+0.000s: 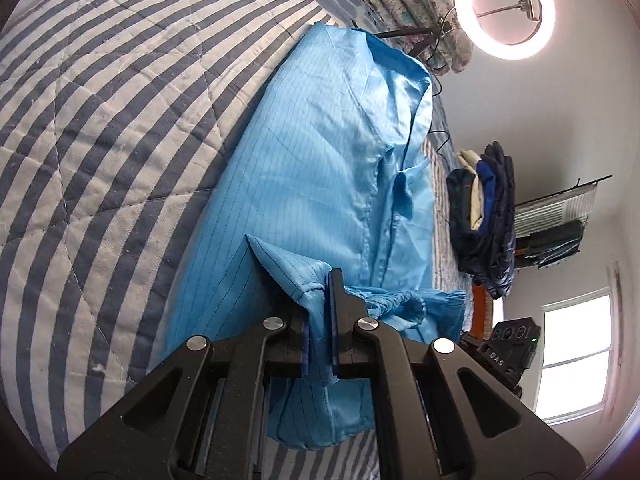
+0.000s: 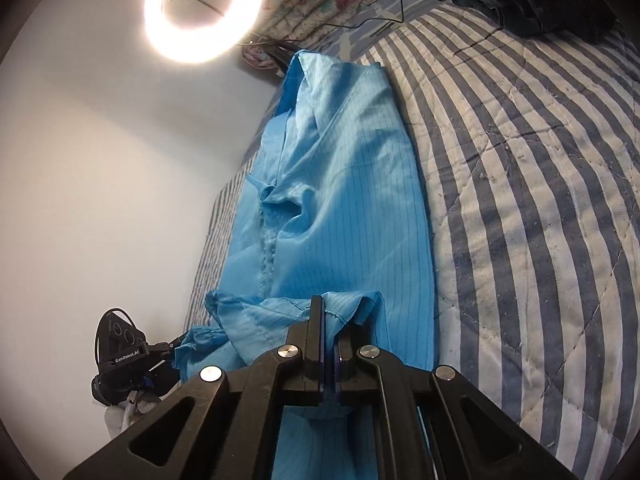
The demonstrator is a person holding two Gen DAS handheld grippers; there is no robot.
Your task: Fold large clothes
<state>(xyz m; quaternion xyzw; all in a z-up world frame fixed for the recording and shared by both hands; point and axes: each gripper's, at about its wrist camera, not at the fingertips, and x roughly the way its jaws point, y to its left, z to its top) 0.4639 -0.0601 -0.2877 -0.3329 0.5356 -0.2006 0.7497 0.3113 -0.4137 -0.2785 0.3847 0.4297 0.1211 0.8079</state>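
Both tools, left tool (image 1: 320, 320) and right tool (image 2: 330, 332), clamp the blue coat's (image 1: 320, 152) hem; thin slippery fabric may slip free near the bed (image 1: 100, 120) edge.

Both black two-finger grippers are clamped down tight right now: the left gripper (image 1: 320, 304) pinches a fold of light blue pinstriped garment (image 1: 316, 152), and the right gripper (image 2: 330, 320) pinches its bunched hem edge.

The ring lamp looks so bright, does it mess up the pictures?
Left wrist view: the ring lamp glares white, but the blue garment stays sharp. Right wrist view: the lamp blooms brighter, blurring its rim; the striped quilt curves from fisheye bending, with soft shadows.
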